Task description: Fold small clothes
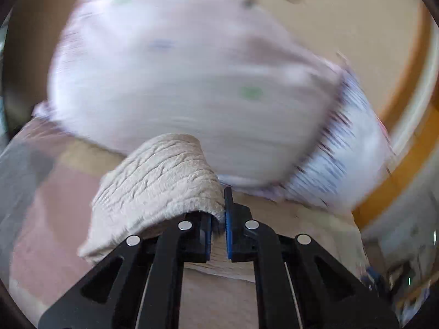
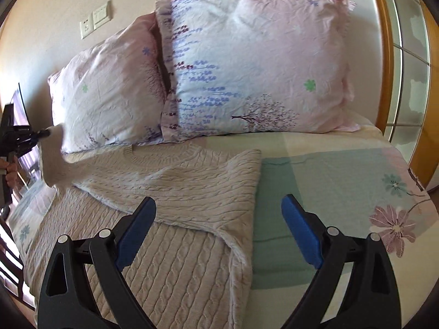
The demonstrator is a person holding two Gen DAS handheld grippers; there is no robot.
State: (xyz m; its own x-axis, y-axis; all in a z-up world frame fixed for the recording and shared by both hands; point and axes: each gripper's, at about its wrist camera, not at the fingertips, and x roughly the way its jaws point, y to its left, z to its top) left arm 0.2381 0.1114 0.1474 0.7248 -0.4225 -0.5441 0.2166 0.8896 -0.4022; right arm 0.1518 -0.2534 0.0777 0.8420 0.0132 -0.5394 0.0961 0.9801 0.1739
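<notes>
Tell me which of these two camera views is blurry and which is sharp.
Left wrist view: heavy motion blur smears the pillow, yet the left gripper and the sweater fold it pinches stay crisp. Right wrist view: mostly sharp, with the open right gripper clear; only the lifted sleeve at far left is blurred. Both bend straight lines.

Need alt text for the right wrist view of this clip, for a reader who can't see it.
A beige cable-knit sweater lies on a bed, its right sleeve folded across the body, with the open right gripper hovering above it. At far left the left gripper lifts the other sleeve. Two floral pillows lean against the wall behind.
</notes>
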